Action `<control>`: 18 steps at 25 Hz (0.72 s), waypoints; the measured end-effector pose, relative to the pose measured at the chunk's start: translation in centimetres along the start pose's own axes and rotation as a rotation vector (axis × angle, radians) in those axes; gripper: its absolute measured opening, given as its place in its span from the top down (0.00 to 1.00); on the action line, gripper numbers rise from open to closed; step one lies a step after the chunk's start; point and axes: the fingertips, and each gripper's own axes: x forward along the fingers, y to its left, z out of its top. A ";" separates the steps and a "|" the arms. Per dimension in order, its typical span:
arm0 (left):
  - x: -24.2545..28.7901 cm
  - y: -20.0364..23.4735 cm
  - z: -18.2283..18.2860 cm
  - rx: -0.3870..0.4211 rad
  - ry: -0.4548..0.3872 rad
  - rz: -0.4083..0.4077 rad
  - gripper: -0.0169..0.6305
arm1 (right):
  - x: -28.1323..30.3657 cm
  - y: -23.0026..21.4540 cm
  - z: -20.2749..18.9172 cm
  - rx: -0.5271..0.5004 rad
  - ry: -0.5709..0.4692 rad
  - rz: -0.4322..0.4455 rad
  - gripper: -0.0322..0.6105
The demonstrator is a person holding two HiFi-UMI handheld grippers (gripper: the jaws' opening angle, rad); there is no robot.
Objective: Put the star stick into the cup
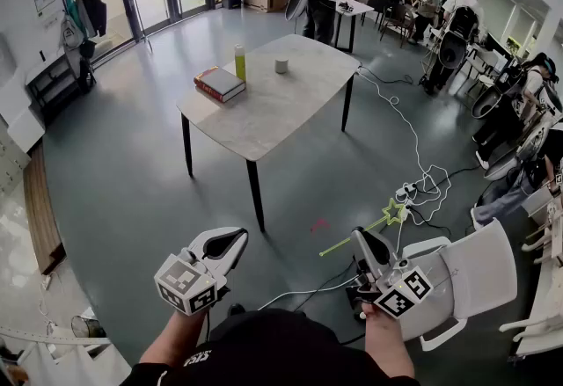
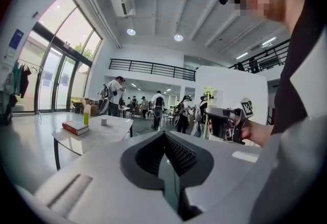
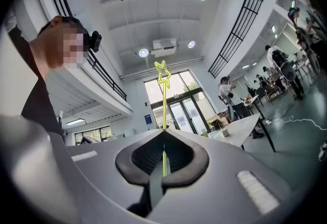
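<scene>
My right gripper (image 1: 361, 236) (image 3: 164, 133) is shut on a thin yellow-green star stick (image 1: 393, 213) (image 3: 163, 74). The stick passes between its pads, with the star end sticking out beyond the tips. In the left gripper view the same right gripper (image 2: 225, 122) shows at the right with the star stick (image 2: 208, 93) upright. My left gripper (image 1: 239, 236) (image 2: 164, 133) is shut with nothing in it. A small pale cup (image 1: 281, 66) (image 2: 103, 122) (image 3: 225, 131) stands far ahead on the grey table (image 1: 290, 112), well away from both grippers.
On the table also lie a red book (image 1: 219, 83) and a yellow-green bottle (image 1: 239, 62). A white chair (image 1: 466, 279) stands close at my right. Cables and a power strip (image 1: 406, 193) lie on the floor between me and the table. Several people are at the back right.
</scene>
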 end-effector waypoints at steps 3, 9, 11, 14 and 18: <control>1.4 -2.0 -0.5 -0.005 0.011 -0.015 0.97 | -1.5 -1.0 -0.1 0.021 -0.001 0.001 0.93; 3.9 -6.0 -0.4 0.019 0.010 -0.009 0.97 | -4.8 -1.9 1.0 0.047 -0.002 0.042 0.93; 4.7 -7.3 -0.1 0.019 0.002 -0.013 0.97 | -5.6 -2.2 1.3 0.035 0.012 0.051 0.93; 6.0 -8.6 -0.2 0.019 0.010 -0.027 0.97 | -6.5 -3.1 2.1 0.033 0.017 0.054 0.93; 7.1 -8.4 -0.4 -0.007 0.025 -0.030 0.97 | -7.0 -3.8 2.5 0.043 0.014 0.045 0.92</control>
